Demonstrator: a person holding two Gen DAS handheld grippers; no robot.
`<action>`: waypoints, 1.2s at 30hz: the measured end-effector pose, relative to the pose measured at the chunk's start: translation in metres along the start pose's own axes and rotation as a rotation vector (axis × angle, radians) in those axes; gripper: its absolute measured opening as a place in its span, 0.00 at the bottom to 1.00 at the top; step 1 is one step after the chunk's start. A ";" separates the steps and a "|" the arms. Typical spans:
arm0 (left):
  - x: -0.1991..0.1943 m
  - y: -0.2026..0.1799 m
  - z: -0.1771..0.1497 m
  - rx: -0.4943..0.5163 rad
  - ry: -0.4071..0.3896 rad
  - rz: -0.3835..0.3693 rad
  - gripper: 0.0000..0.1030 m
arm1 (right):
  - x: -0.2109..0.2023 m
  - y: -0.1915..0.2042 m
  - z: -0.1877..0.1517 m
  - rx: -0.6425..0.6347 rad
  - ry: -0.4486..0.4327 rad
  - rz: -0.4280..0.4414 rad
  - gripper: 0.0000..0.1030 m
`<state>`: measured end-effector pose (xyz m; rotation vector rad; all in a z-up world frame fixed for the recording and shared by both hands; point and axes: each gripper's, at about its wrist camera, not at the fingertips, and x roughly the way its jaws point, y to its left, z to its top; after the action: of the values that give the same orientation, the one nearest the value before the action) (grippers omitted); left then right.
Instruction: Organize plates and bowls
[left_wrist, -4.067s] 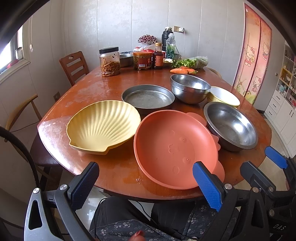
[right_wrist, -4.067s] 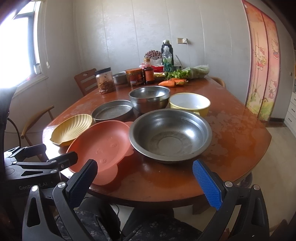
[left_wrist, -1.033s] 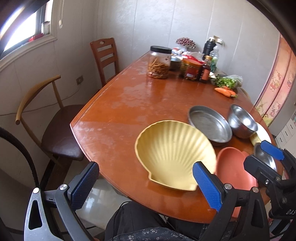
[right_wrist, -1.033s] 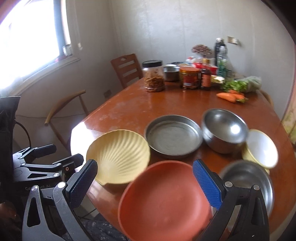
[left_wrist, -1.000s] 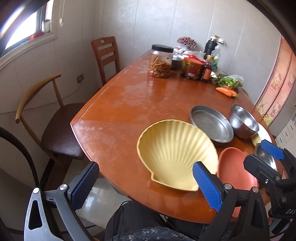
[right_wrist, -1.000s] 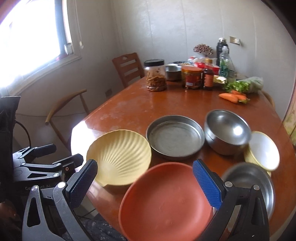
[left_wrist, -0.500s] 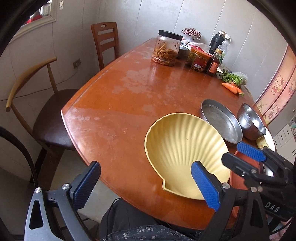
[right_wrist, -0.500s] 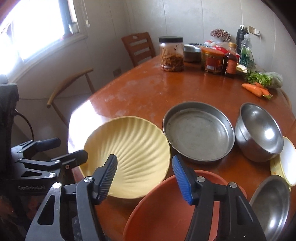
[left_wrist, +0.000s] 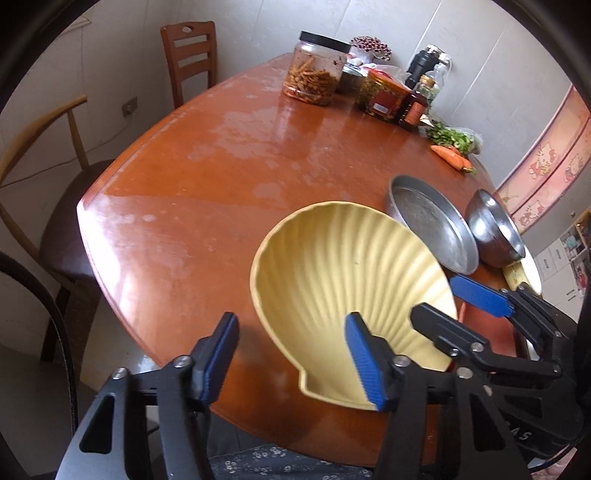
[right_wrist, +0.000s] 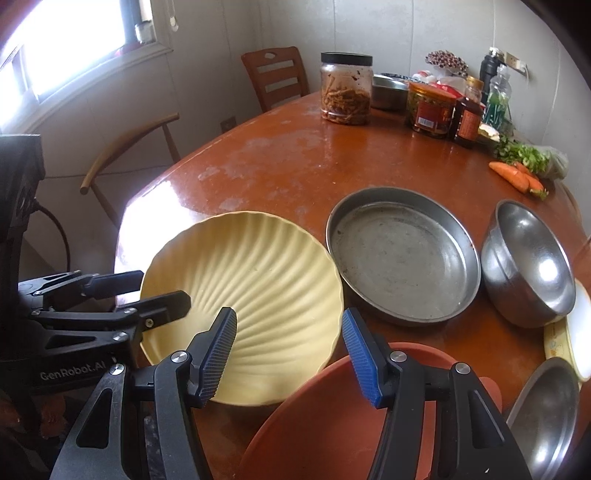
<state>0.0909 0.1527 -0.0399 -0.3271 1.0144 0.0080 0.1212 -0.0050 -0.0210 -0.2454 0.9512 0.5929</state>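
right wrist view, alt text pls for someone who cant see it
The right gripper hovers with jaws part open and empty over a yellow shell-shaped dish on a wooden table. An orange plate lies nearest, steel pan and steel bowl beyond; the left gripper reaches the dish's left rim.

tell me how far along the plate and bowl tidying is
Nothing looks stacked yet. The yellow shell dish, orange plate, flat steel pan and steel bowl all sit separately on the table. In hand: the left gripper and right gripper are both over the shell dish's near edge, jaws just narrowed, not gripping. Left: gathering everything.
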 end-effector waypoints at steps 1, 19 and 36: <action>0.001 -0.001 0.000 0.002 0.001 -0.006 0.54 | 0.001 0.001 0.000 -0.006 -0.002 -0.003 0.60; -0.004 0.007 -0.001 -0.017 -0.001 -0.016 0.38 | 0.000 0.002 0.004 -0.011 -0.021 0.008 0.44; -0.004 0.008 -0.001 -0.014 -0.010 0.002 0.38 | 0.009 -0.002 0.008 0.029 0.032 0.030 0.45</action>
<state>0.0866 0.1609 -0.0391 -0.3379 1.0054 0.0187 0.1317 -0.0002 -0.0241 -0.2158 0.9948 0.6043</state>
